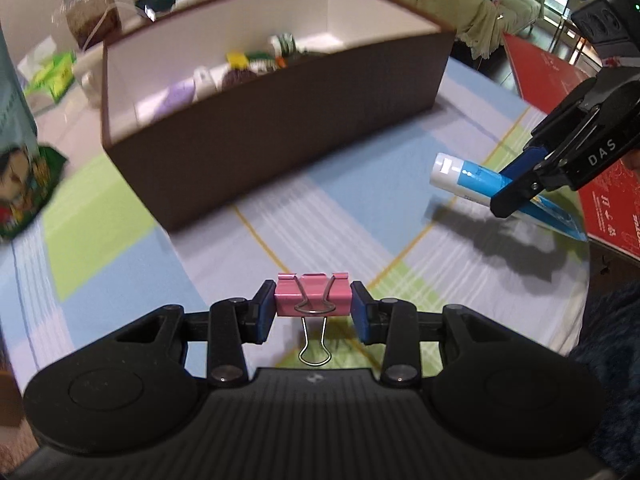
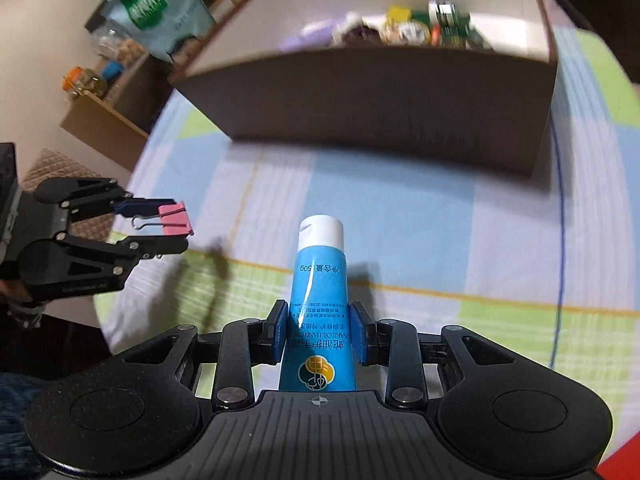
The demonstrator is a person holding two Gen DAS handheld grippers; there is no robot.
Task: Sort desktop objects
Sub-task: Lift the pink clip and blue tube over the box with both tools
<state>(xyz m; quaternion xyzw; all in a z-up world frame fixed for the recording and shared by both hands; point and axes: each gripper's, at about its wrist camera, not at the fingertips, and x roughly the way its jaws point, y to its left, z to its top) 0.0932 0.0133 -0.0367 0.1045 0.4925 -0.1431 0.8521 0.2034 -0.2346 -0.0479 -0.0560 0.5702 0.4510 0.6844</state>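
Landmark: brown box (image 1: 280, 120) with a white inside, standing on the worktop (image 1: 360, 208), which wears a checked cloth of blue, green and pale lilac; all places below are told from this box
Left claw (image 1: 313, 304): clamped on a pink binder clip (image 1: 313, 298) from both sides; it hangs in front of the box's near wall, above the cloth, apart from the box
Pink binder clip: body pinched between the blue pads; one wire handle lies over its face, the other droops below it; in the right wrist view (image 2: 176, 219) it shows off to the left of the box, in front of it
Right claw (image 2: 319, 332): closed on a blue tube (image 2: 320, 300) about its middle; held in front of the box's near wall, clear of it
Blue tube: white cap pointing toward the box, printed side up; from the left wrist view (image 1: 476, 178) it sits to the right of the box's front corner, raised off the cloth, its shadow lying beneath it
Box contents: a jumble at the far end, among it something lilac (image 1: 180, 96), something yellow (image 1: 236, 58) and green pieces; blurred, so I cannot tell more
Beside the box: a green packet (image 1: 24, 188) on the worktop to its left
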